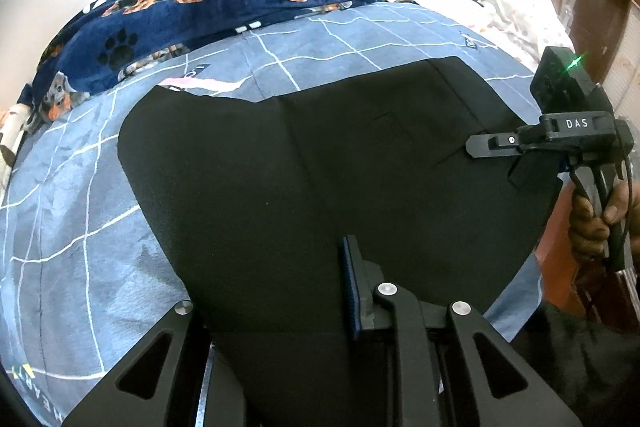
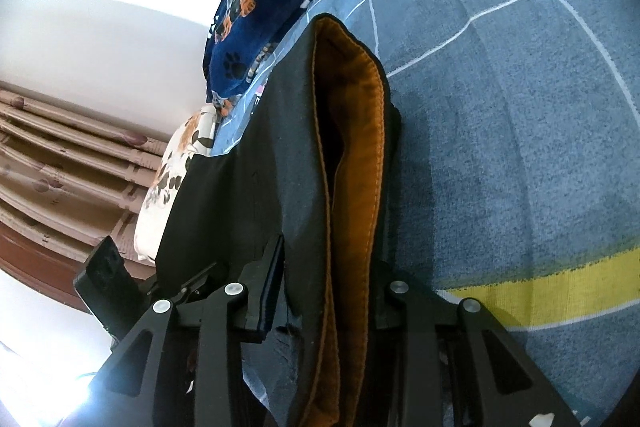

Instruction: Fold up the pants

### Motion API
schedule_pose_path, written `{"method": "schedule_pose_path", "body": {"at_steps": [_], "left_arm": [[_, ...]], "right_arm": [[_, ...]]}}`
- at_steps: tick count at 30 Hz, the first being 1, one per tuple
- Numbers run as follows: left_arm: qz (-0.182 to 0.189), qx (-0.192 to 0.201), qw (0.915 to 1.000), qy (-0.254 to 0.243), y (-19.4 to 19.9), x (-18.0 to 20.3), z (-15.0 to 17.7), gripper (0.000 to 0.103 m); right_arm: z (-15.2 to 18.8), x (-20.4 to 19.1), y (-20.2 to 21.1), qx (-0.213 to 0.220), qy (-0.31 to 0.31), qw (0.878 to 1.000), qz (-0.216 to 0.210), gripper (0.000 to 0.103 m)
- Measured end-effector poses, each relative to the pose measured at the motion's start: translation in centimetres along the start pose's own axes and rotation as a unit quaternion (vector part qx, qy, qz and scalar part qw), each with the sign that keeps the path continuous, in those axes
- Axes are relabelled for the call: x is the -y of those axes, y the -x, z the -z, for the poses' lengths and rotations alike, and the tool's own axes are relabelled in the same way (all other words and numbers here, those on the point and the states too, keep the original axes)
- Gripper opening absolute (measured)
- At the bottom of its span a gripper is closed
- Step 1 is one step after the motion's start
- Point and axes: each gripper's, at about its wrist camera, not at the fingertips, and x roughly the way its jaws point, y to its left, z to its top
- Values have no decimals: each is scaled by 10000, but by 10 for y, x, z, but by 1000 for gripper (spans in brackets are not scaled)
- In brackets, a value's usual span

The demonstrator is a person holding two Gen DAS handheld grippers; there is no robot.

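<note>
Black pants (image 1: 320, 155) lie spread over the blue grid bedsheet (image 1: 80, 195). In the left wrist view the cloth runs between my left gripper's (image 1: 280, 291) fingers; only the right blue pad (image 1: 352, 291) shows, the other finger is under the fabric. My right gripper (image 1: 496, 147) holds the pants' right edge, a hand on its handle. In the right wrist view my right gripper (image 2: 328, 287) is shut on the waistband, whose orange lining (image 2: 356, 155) shows, with black cloth (image 2: 256, 167) hanging left.
A navy dog-print blanket (image 1: 208, 3) lies bunched along the far side of the bed. A white floral pillow (image 2: 176, 179) sits at the bed's end, near a pinkish curtain (image 2: 60, 155). A yellow stripe (image 2: 552, 283) crosses the sheet. Pale bedding (image 1: 516, 11) is at the far right.
</note>
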Motion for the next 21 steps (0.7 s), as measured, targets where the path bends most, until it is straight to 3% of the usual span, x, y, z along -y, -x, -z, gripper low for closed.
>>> {"method": "schedule_pose_path", "body": {"at_steps": [13, 21], "left_arm": [[-23, 14, 10000, -28, 0, 1, 1, 21], [-102, 125, 9997, -186, 3, 1, 1, 21]], "right_arm": [[1, -4, 0, 36, 109, 9999, 86, 29], [-1, 1, 3, 95, -319, 9987, -375, 27]]}}
